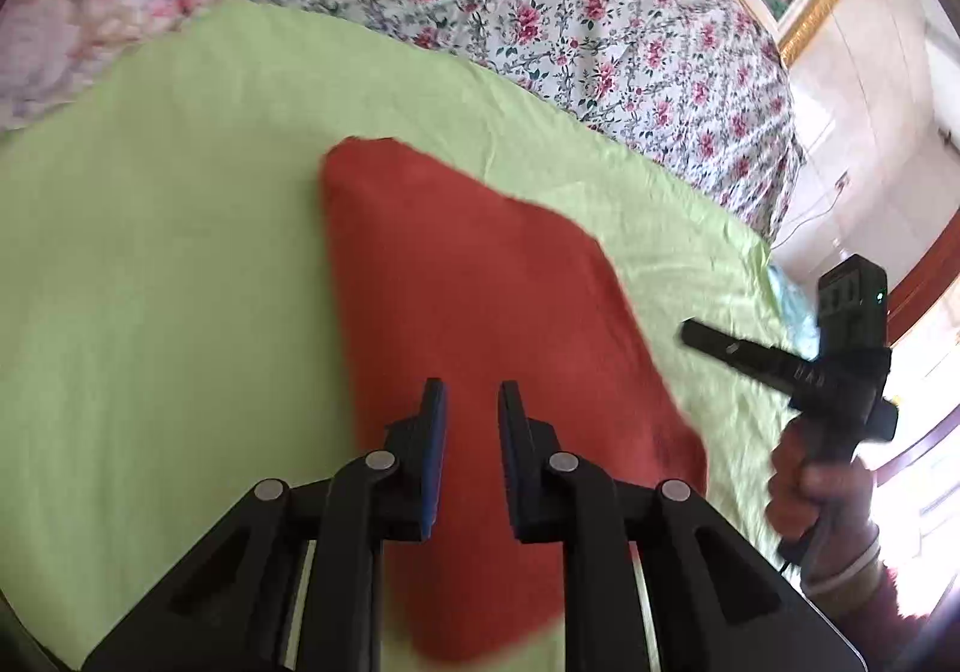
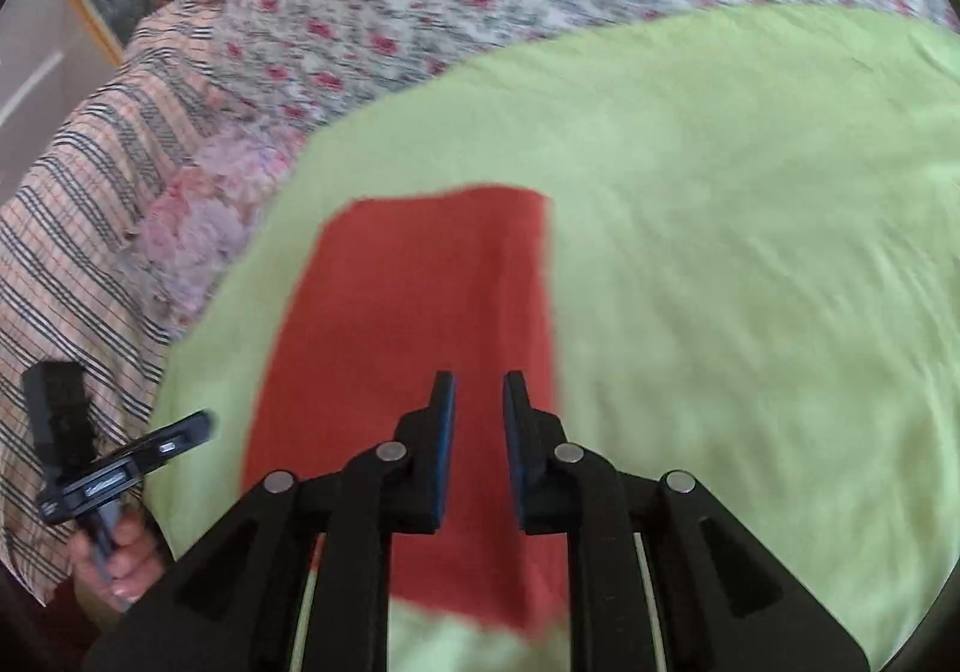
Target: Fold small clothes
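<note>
Lying flat on a light green sheet [image 1: 180, 264], the red cloth [image 1: 468, 276] is a folded, roughly rectangular piece with a straight far edge toward 12 o'clock in both views. In the left wrist view the left gripper [image 1: 471, 402] hangs above the near half of the cloth at 6 o'clock, its jaws slightly apart with nothing between the blue pads, and red fabric shows through the gap. At 3 o'clock in that view a hand [image 1: 810, 492] holds the handle of the other tool, which sits out past the cloth's right edge over the green sheet. In the right wrist view the right gripper [image 2: 478, 393] also hangs over the cloth [image 2: 420, 300] near its right-hand edge, jaws a little apart and holding nothing. At 8 o'clock there, the left hand [image 2: 120, 552] grips its tool beside the sheet's edge. Beyond the green sheet, toward 12 o'clock, spreads a floral bedspread [image 1: 540, 0], and a striped fabric [image 2: 78, 228] lies at 9 o'clock in the right wrist view. Both views are motion-blurred.
</note>
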Demonstrator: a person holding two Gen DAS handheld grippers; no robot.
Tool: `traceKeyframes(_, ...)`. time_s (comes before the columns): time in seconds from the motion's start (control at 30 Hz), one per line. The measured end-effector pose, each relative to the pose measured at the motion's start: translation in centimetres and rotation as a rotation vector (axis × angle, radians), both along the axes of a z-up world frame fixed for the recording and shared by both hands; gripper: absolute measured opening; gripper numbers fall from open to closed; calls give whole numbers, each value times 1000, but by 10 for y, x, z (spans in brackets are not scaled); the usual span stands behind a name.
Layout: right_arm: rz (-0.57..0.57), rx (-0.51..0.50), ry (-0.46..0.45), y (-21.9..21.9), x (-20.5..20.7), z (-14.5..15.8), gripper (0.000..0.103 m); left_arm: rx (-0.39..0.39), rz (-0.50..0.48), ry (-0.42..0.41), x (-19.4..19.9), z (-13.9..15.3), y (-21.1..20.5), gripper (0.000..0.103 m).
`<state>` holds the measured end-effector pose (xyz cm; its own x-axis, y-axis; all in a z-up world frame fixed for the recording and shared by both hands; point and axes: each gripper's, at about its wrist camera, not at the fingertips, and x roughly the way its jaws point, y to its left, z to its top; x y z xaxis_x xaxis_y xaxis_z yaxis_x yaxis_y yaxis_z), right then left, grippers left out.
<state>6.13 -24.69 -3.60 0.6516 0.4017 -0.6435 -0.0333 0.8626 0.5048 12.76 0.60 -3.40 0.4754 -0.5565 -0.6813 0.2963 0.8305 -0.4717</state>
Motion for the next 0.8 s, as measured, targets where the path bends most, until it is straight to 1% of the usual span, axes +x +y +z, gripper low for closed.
traceKeyframes(0.07, 27, 21, 19, 9, 26, -6, 17, 8, 6, 10, 35, -6, -9, 16)
traceKeyframes(0.1, 35, 21, 37, 12, 44, -12, 17, 26, 19, 12, 54, -11, -11, 16)
traceKeyframes(0.17, 38, 12, 60, 14, 62, -19, 17, 70, 60, 30, 88, -20, -10, 15)
traceKeyframes(0.23, 19, -7, 97, 10, 81, -32, 17, 95, 84, 75, 125, -36, -13, 14)
traceKeyframes(0.27, 13, -5, 114, 6, 88, -39, 17, 109, 86, 100, 137, -46, -13, 12)
traceKeyframes(0.3, 3, 7, 126, 2, 95, -47, 15, 128, 94, 109, 146, -55, -12, 12)
traceKeyframes(0.37, -21, 53, 109, -7, 101, -53, 13, 108, 103, 104, 156, -60, -12, 12)
traceKeyframes(0.4, -35, 59, 105, -9, 101, -52, 13, 93, 111, 109, 158, -57, -11, 10)
traceKeyframes(0.5, -47, 46, 86, -11, 91, -44, 13, 80, 104, 90, 142, -47, -10, 9)
traceKeyframes(0.53, -46, 28, 78, -9, 83, -39, 16, 65, 84, 76, 127, -40, -11, 10)
traceKeyframes(0.6, -22, 7, 68, -3, 63, -32, 16, 39, 36, 61, 91, -30, -15, 10)
traceKeyframes(0.67, 13, 15, 62, 4, 50, -28, 16, 37, -9, 35, 57, -21, -18, 10)
traceKeyframes(0.7, 37, 10, 58, 10, 35, -24, 16, 36, -34, 20, 39, -16, -22, 12)
traceKeyframes(0.73, 55, 5, 55, 14, 26, -23, 16, 38, -54, 8, 16, -15, -25, 13)
traceKeyframes(0.8, 87, -5, 56, 23, -3, -23, 16, 35, -85, 11, -17, -17, -29, 14)
